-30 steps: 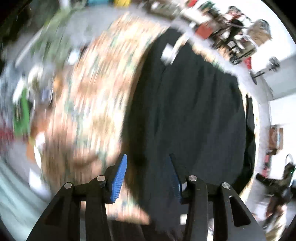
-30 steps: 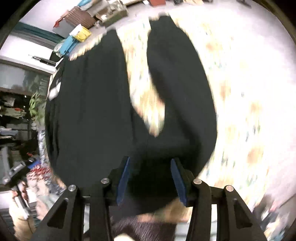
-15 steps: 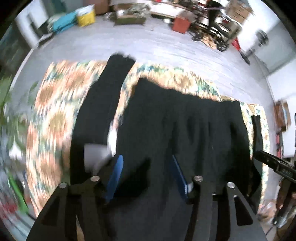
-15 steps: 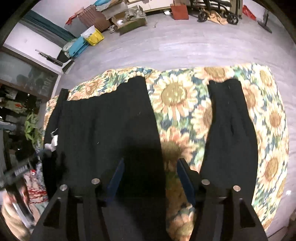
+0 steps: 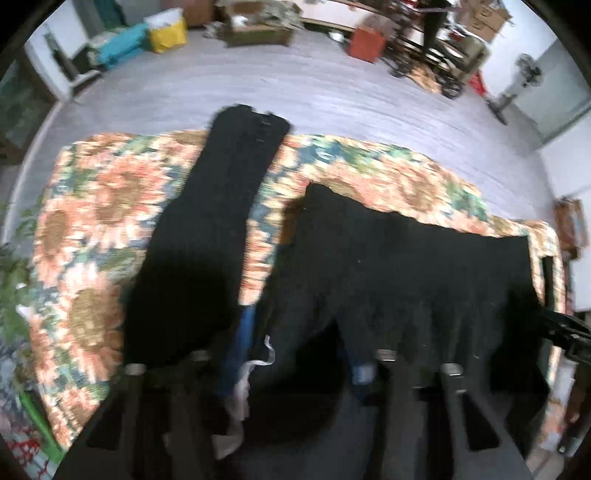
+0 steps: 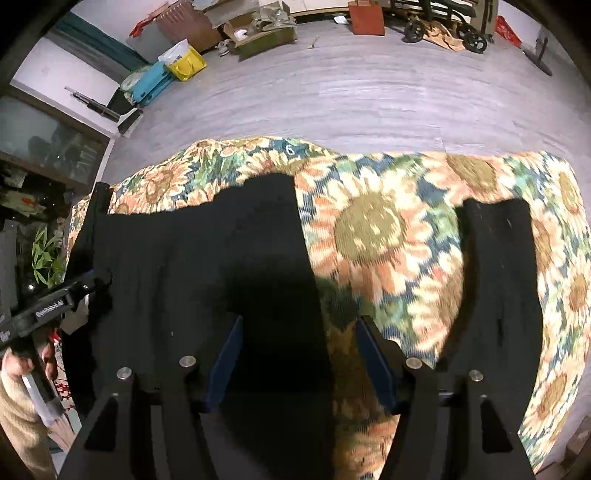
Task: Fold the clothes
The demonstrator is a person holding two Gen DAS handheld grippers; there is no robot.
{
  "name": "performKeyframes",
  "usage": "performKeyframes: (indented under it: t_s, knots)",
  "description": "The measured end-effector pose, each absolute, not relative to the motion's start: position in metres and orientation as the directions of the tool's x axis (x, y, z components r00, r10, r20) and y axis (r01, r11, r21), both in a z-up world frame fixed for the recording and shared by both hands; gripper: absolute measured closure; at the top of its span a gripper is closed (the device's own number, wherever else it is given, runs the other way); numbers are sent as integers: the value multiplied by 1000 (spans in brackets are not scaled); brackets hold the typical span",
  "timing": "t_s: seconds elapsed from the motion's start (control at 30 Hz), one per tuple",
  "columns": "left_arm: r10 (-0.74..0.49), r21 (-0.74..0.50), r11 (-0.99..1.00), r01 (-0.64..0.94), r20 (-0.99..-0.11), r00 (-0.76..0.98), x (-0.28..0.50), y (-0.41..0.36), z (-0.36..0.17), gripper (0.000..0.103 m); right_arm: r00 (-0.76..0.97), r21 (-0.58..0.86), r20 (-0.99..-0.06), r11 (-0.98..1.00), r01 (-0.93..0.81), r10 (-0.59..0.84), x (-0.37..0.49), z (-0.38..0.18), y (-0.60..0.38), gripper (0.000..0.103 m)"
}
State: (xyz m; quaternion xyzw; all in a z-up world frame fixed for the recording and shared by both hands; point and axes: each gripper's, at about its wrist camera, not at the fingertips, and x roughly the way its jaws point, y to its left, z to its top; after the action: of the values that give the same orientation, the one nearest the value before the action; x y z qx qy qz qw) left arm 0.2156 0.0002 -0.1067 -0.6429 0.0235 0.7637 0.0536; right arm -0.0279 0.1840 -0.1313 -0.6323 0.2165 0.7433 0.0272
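- I hold two grippers, one in each hand, and both point down at the same black garment (image 5: 399, 266).
- My left gripper (image 5: 295, 350) has just been closing. Its two blue pads (image 5: 242, 343) have black cloth bunched between them, beside a small white label (image 5: 255, 365). The picture is blurred there, so I cannot tell if the pads already press the cloth.
- My right gripper (image 6: 297, 354) is open. Its two blue pads (image 6: 225, 354) stand well apart, and they do not press on anything. The right edge of the garment body lies under the gap, with the flowered cloth (image 6: 373, 236) next to it.
- The garment is one piece, dark and matte, with soft folds. It lies flat on the flowered cloth. I count two long sleeves: the left sleeve (image 5: 207, 229) stretches away until its cuff hangs over the far edge, and the right sleeve (image 6: 498, 269) lies apart from the body, slightly bent.
- The flowered cloth is one sheet with rounded corners. It has many orange sunflowers with brown centres on a blue-green ground.
- Behind it is a grey floor (image 6: 351, 88) with fine lines like wood planks.
- At the far wall I see one yellow bag (image 6: 186, 62), one turquoise case (image 6: 151, 79), one red-brown box (image 6: 365, 18) and some open cardboard boxes.
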Motion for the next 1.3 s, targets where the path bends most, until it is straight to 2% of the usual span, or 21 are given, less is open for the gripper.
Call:
performKeyframes:
  t_s: [0.03, 0.07, 0.17, 0.23, 0.43, 0.5, 0.53, 0.57, 0.6, 0.63, 0.7, 0.8, 0.93, 0.97, 1.0, 1.03, 1.1, 1.13, 1.17, 1.2, 1.3]
  knots:
    - [88, -74, -993, -89, -983, -163, 215, -5, -105, 82, -201, 299, -949, -900, -318, -244, -33, -134, 183, 46]
    - [125, -115, -991, -65, -979, -160, 214, -11, -104, 94, -203, 316, -944, -893, -321, -261, -35, -136, 182, 66]
    - [132, -133, -991, -8, -977, -170, 212, -23, -101, 95, -249, 374, -920, -870, -321, -303, -31, -134, 179, 93]
    - [132, -128, -991, -33, -976, -174, 211, -18, -100, 95, -295, 390, -908, -860, -329, -299, -24, -127, 181, 95]
    - [121, -102, -989, -105, -975, -188, 199, 13, -105, 95, -335, 392, -905, -820, -417, -263, -21, -129, 217, 96]
    - [102, -85, -992, -97, -975, -197, 199, 16, -106, 93, -339, 436, -891, -774, -460, -300, -18, -142, 229, 90]
    - [101, -84, -992, -91, -974, -203, 200, 15, -103, 92, -333, 444, -890, -756, -480, -311, -17, -149, 232, 81]
    - [103, -87, -992, -87, -974, -201, 202, 13, -100, 87, -336, 459, -884, -739, -494, -324, -14, -151, 235, 75]
    - [107, -93, -992, -83, -976, -189, 203, 10, -97, 75, -349, 480, -873, -719, -502, -340, -10, -149, 237, 69]
    - [105, -91, -993, -82, -977, -187, 208, 5, -92, 67, -361, 494, -866, -707, -505, -347, -4, -145, 239, 56]
    - [81, -65, -994, -84, -976, -204, 223, -9, -78, 37, -384, 497, -860, -722, -481, -335, 10, -133, 237, 55]
    - [34, -12, -995, -102, -975, -218, 246, -23, -66, 33, -359, 458, -877, -784, -419, -321, 39, -119, 224, 52]
    - [45, -18, -977, -214, -992, -122, 280, -20, -84, 34, -272, 407, -907, -830, -381, -320, 71, -125, 204, 52]
    - [34, -6, -975, -224, -992, -121, 285, -19, -88, 39, -250, 389, -917, -839, -380, -312, 78, -129, 199, 52]
    - [27, 1, -977, -215, -991, -129, 287, -20, -91, 56, -236, 381, -921, -843, -380, -310, 83, -132, 195, 52]
    - [21, 8, -978, -207, -990, -137, 290, -20, -94, 65, -232, 383, -921, -841, -382, -314, 87, -133, 193, 53]
    - [11, 18, -983, -185, -988, -151, 294, -22, -98, 72, -239, 391, -918, -829, -399, -318, 89, -137, 188, 60]
    - [13, 13, -986, -167, -988, -153, 293, -24, -97, 74, -238, 396, -915, -830, -392, -325, 89, -137, 185, 75]
    - [18, 4, -989, -147, -988, -152, 291, -28, -96, 80, -237, 401, -913, -832, -384, -331, 90, -138, 182, 91]
    - [22, -3, -992, -126, -988, -154, 288, -33, -95, 85, -230, 385, -921, -837, -390, -316, 91, -139, 180, 95]
    - [44, -32, -997, -73, -985, -167, 283, -50, -93, 91, -221, 344, -937, -825, -449, -271, 95, -142, 180, 97]
